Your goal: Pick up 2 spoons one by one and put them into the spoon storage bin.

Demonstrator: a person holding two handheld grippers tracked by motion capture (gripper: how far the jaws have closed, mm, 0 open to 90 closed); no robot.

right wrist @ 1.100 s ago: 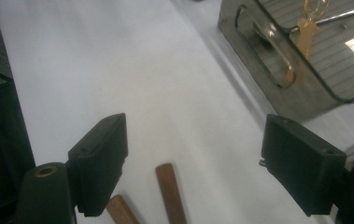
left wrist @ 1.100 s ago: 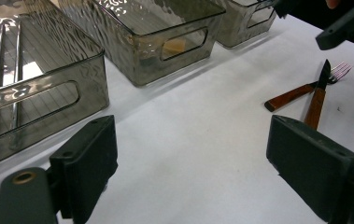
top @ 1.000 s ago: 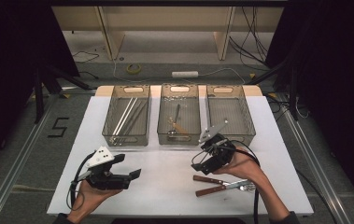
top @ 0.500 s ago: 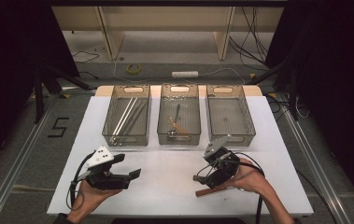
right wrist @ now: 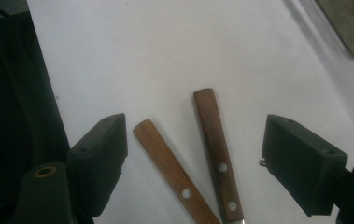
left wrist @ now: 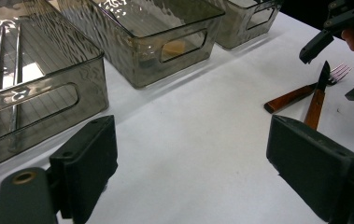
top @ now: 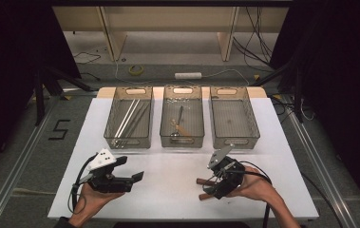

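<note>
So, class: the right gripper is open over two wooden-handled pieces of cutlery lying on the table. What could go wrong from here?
1. The two wooden handles lie close together between the open jaws of the right gripper, so closing may catch both or pinch neither cleanly.
2. The knife and the fork cross near their metal ends, so lifting one may drag the other.

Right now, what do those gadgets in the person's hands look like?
Both are black, with two blocky flat jaws. The left gripper carries a pale grey three-cornered plate with dark dots; the right gripper has a grey plate too. A black cable trails from each. No sleeves are visible.
</note>
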